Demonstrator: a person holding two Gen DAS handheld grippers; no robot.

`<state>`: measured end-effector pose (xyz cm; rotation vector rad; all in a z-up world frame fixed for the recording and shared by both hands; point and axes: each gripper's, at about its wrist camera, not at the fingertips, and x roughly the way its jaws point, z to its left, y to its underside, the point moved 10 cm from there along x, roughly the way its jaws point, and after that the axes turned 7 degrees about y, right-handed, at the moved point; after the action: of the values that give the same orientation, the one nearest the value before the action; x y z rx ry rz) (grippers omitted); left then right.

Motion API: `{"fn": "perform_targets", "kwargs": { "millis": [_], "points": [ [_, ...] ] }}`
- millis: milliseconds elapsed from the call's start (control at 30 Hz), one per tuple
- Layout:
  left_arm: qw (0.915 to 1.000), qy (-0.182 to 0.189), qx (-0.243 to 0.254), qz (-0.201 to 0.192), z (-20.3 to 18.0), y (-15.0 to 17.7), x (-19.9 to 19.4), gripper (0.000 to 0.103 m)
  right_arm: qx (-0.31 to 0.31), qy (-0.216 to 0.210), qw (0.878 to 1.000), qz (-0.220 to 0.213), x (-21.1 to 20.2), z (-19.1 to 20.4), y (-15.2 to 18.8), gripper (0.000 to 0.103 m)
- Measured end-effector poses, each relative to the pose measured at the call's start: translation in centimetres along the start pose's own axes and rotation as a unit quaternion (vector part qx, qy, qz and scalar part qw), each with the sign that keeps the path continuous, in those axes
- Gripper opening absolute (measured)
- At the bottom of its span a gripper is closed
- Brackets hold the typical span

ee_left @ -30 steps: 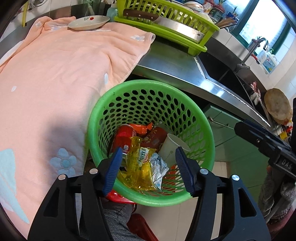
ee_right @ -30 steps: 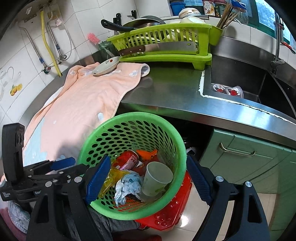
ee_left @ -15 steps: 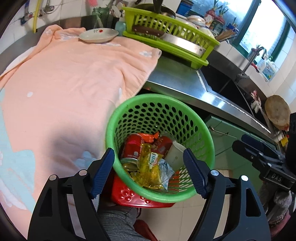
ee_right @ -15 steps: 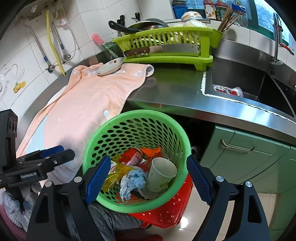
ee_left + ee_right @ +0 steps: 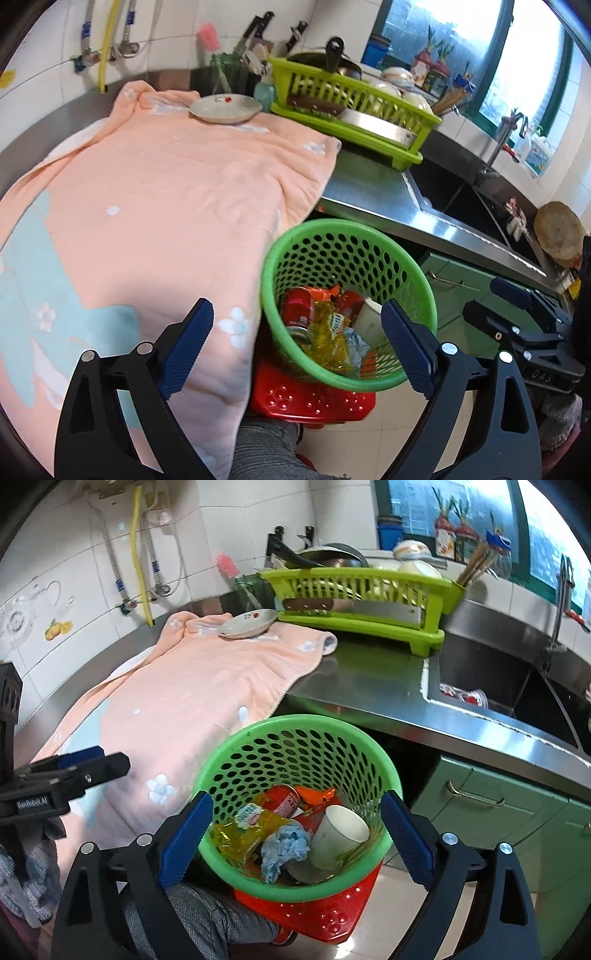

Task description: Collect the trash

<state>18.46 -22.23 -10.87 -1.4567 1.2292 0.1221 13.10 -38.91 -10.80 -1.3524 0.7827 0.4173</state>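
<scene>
A green perforated basket [image 5: 332,236] [image 5: 295,723] stands on a red stool [image 5: 310,398] beside the counter. In it lie a red can [image 5: 282,797], a yellow wrapper [image 5: 240,827], crumpled bluish paper [image 5: 284,845], an orange wrapper [image 5: 314,794] and a white paper cup [image 5: 340,834]. My left gripper [image 5: 297,306] hovers above the basket's left rim and the towel edge, its jaws opening with nothing held. My right gripper [image 5: 297,801] hangs over the basket's near side, its jaws also opening and empty. Each gripper shows from the side in the other's view.
A peach towel [image 5: 166,206] covers the steel counter [image 5: 362,686] and carries a white plate [image 5: 247,626]. Behind it stands a lime dish rack [image 5: 362,602] with a cleaver. A sink [image 5: 498,686] and green cabinets [image 5: 498,812] lie to the right. A trouser leg [image 5: 192,919] is below me.
Both grippers have pulled back and up from the basket, so it looks smaller. Both pairs of jaws have spread wider. The left gripper has shifted left over the towel edge.
</scene>
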Motion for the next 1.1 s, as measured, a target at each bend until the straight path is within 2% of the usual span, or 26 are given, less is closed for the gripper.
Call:
{"fn": "perform_targets", "kwargs": {
  "millis": [300,533,733,1100],
  "points": [
    [0.9991,-0.020,-0.012,-0.035,2.2,-0.4,-3.6,0.097,-0.017,-0.004,1.000,-0.016,-1.6,2.5,0.1,0.092],
    [0.9974,-0.049,0.007,-0.053,3.3,-0.1,-6.5,0.098,-0.018,-0.008,0.999,-0.025,-2.6,3.7,0.4,0.093],
    [0.9931,-0.091,0.028,-0.069,4.6,0.3,-8.8,0.098,-0.008,-0.004,1.000,-0.028,-3.2,4.3,0.9,0.093],
    [0.9848,-0.135,0.044,-0.101,5.9,0.9,-12.3,0.098,0.003,0.009,0.999,-0.051,-4.7,5.2,0.9,0.094]
  ]
}}
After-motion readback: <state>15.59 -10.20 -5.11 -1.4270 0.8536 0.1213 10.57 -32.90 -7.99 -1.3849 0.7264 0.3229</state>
